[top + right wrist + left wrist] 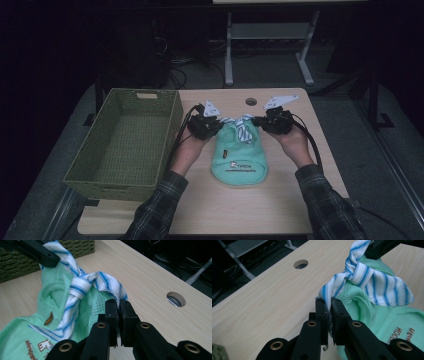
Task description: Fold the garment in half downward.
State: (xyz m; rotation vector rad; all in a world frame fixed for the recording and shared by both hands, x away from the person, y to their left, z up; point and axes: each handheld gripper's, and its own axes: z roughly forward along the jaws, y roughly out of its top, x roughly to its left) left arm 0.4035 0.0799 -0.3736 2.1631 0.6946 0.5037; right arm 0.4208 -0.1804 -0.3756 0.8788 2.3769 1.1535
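Observation:
A small mint-green garment (239,159) with a blue-and-white striped collar (243,129) lies on the wooden table (280,200), its printed hem toward the person. My left gripper (219,124) is shut on the left end of the striped collar (342,282), the cloth pinched between its pads. My right gripper (256,121) is shut on the collar's right end (105,282). The collar is twisted between the two grippers, and the garment's top hangs raised off the table (262,297). In the right gripper view the left gripper's black jaw (37,251) shows at top left.
A green woven basket (90,170) stands open to the left of the garment, its wall (15,262) close behind the left gripper. A round cable hole (250,101) sits near the table's far edge. Table legs and cables lie on the dark floor beyond.

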